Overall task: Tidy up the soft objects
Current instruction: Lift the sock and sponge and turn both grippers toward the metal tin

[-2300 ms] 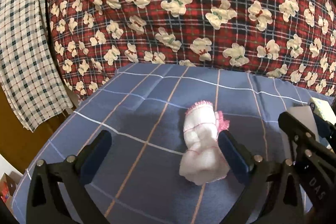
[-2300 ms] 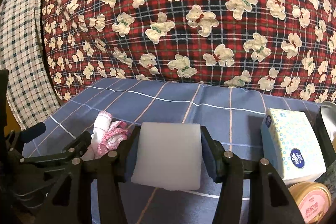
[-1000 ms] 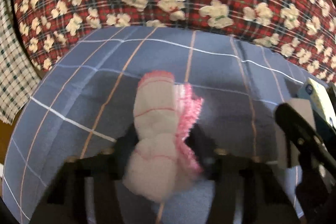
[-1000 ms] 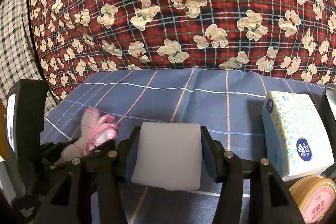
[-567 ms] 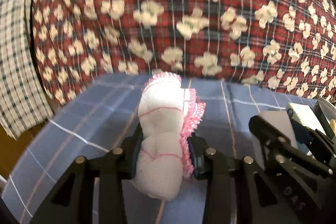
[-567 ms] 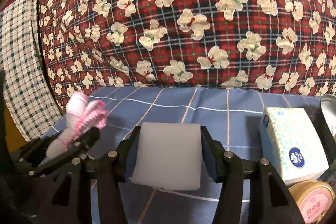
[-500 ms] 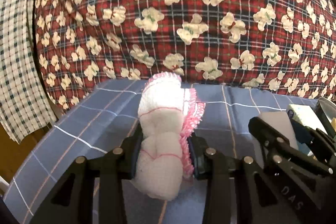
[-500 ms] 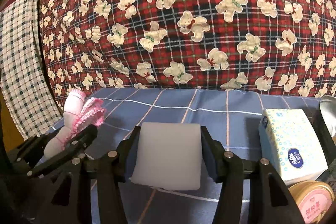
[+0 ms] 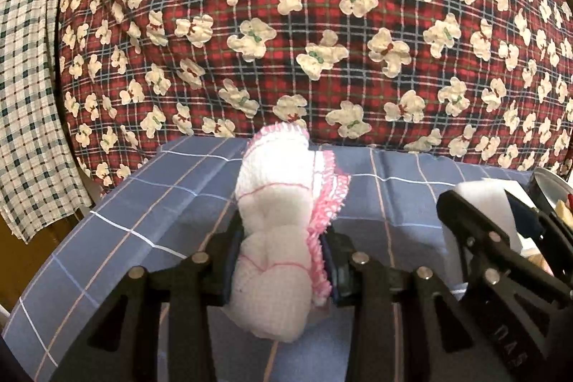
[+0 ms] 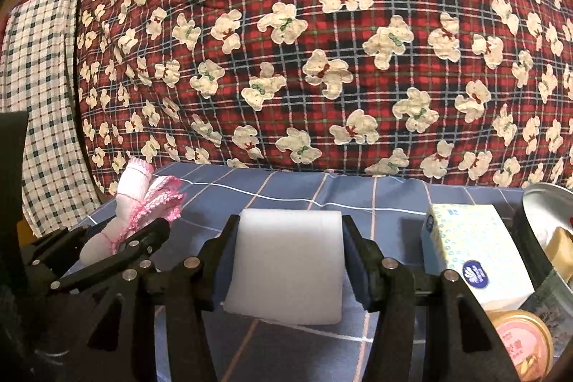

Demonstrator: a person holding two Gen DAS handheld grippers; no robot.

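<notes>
White cloth (image 9: 275, 238), pink-edged and rolled, is pinched at its middle by the left gripper (image 9: 281, 260), jaws narrow on it. It hangs over the blue sheet (image 9: 150, 203), near end drooping below the jaws; contact with the sheet cannot be told. Right gripper (image 10: 288, 269) grips a white foam block (image 10: 286, 265) squarely across its 2 side faces, also over the sheet, left of the tissue box (image 10: 469, 249).

Step in hand, by my reading: carrying both soft items to a resting spot. To do it well, keep the squeeze light but steady on the cloth, since the roll could slip or unwind from its loose end; set it down flat before opening. The foam should travel level and land clear of the box.

Right view alone shows the tissue box, a metal tin (image 10: 544, 203) right of it, and a pink-lidded tub (image 10: 523, 339) in front. Left view alone shows the cloth's bulge between the jaws and its sagging tail.
</notes>
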